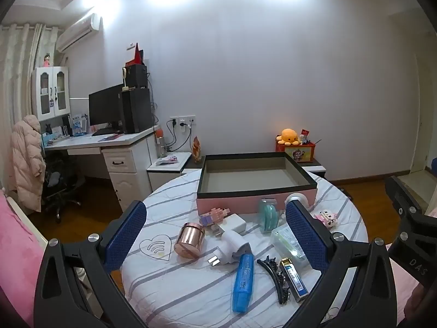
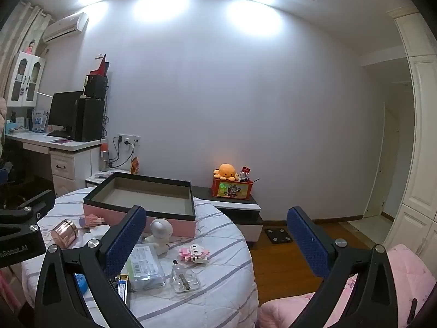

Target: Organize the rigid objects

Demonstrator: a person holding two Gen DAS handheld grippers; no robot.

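Note:
A pink box with a black rim (image 1: 256, 190) stands open and empty at the back of the round table; it also shows in the right wrist view (image 2: 139, 213). In front of it lie a rose-gold jar (image 1: 189, 239), a white plug adapter (image 1: 232, 243), a blue highlighter (image 1: 242, 283), a black hair clip (image 1: 275, 276), a lighter (image 1: 293, 280), a clear plastic case (image 1: 289, 244), a teal tape dispenser (image 1: 268, 214) and pink block figures (image 1: 326, 217). My left gripper (image 1: 215, 229) is open above them. My right gripper (image 2: 215, 240) is open at the table's right edge, holding nothing.
The table wears a striped white cloth (image 1: 174, 281). A white astronaut figure (image 2: 161, 232) and a small glass bottle (image 2: 183, 276) lie on its right side. A low cabinet with an orange plush toy (image 2: 226, 172) stands behind. Pink bedding (image 2: 382, 287) is at the right.

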